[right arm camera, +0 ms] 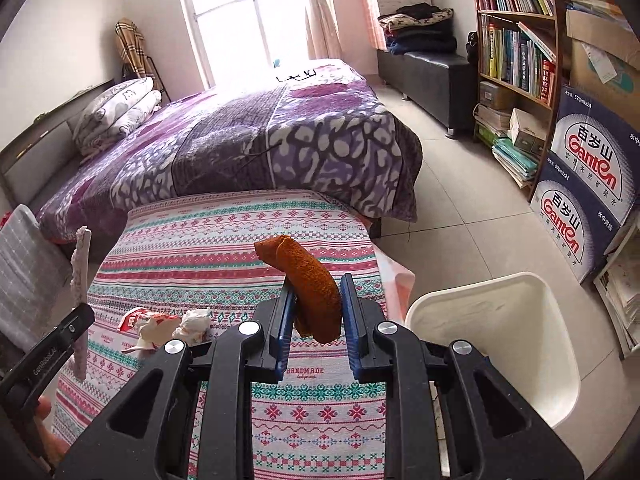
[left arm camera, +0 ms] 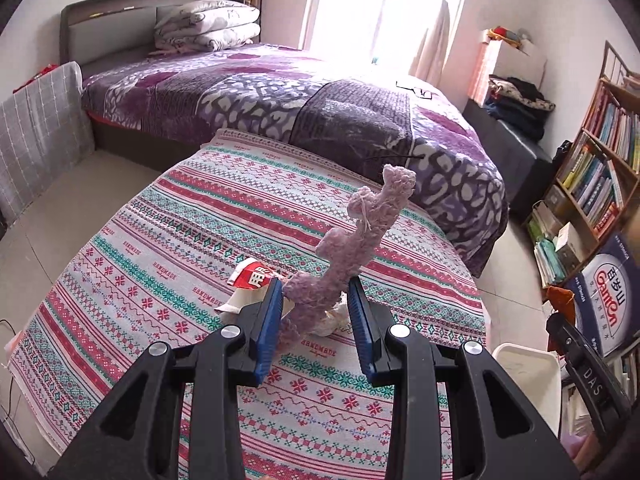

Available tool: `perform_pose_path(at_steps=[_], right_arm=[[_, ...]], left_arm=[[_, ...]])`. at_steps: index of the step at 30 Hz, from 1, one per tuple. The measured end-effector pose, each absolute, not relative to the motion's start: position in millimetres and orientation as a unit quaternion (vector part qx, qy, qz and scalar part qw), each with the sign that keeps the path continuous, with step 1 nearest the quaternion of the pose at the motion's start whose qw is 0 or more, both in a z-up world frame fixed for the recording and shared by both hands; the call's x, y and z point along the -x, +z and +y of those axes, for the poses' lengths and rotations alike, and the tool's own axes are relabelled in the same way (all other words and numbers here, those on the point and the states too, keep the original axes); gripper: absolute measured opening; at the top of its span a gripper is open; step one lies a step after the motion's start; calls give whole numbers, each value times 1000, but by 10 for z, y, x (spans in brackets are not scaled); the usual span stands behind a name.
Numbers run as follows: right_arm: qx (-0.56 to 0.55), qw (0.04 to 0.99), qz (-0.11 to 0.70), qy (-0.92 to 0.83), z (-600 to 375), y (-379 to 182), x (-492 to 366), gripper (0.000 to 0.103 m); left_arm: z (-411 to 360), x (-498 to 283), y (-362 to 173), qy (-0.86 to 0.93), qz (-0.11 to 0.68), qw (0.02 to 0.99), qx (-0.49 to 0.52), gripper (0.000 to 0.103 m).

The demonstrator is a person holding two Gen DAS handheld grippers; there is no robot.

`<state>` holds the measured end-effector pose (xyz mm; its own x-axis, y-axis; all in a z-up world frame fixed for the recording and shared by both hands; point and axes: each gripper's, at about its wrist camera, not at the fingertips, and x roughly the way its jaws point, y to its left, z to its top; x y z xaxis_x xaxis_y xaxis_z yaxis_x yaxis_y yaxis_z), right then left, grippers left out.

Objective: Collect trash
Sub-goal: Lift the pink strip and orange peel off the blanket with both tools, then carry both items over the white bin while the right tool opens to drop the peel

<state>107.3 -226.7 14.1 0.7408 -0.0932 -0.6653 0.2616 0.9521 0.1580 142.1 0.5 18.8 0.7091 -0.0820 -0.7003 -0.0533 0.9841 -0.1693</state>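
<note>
My left gripper (left arm camera: 316, 300) is shut on a pink knitted piece (left arm camera: 360, 232) that sticks up from its blue pads, above the patterned tablecloth (left arm camera: 160, 264). A red-and-white wrapper (left arm camera: 250, 276) and a crumpled white tissue (left arm camera: 334, 318) lie on the cloth just beyond its fingertips. My right gripper (right arm camera: 316, 300) is shut on an orange-brown cloth piece (right arm camera: 308, 276) and holds it above the table. In the right wrist view the wrapper (right arm camera: 138, 318) and tissue (right arm camera: 196, 322) lie to the left, near the left gripper (right arm camera: 52, 352) with the pink piece (right arm camera: 82, 264).
A white bin (right arm camera: 496, 328) stands on the floor right of the table; it also shows in the left wrist view (left arm camera: 528, 376). A purple-covered bed (left arm camera: 280, 92) lies beyond the table. A bookshelf (right arm camera: 516, 36) and Ganten boxes (right arm camera: 584, 176) line the right wall.
</note>
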Motion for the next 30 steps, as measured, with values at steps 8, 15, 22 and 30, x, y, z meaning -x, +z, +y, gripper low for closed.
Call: perform_pose_path(at_steps=[8, 15, 22, 30], right_arm=[[-143, 918, 347, -125, -2577, 164, -1001, 22], [-155, 911, 349, -155, -2860, 146, -944, 22], [-169, 900, 358, -182, -3128, 108, -884, 22], [-181, 884, 376, -213, -3400, 23, -806, 24]], left_arm=[[-296, -1381, 170, -30, 382, 921, 69, 34], [-551, -1328, 158, -49, 380, 923, 42, 34], [-827, -1269, 131, -75, 382, 921, 21, 34], [-1190, -1201, 71, -110, 388, 915, -2, 34]])
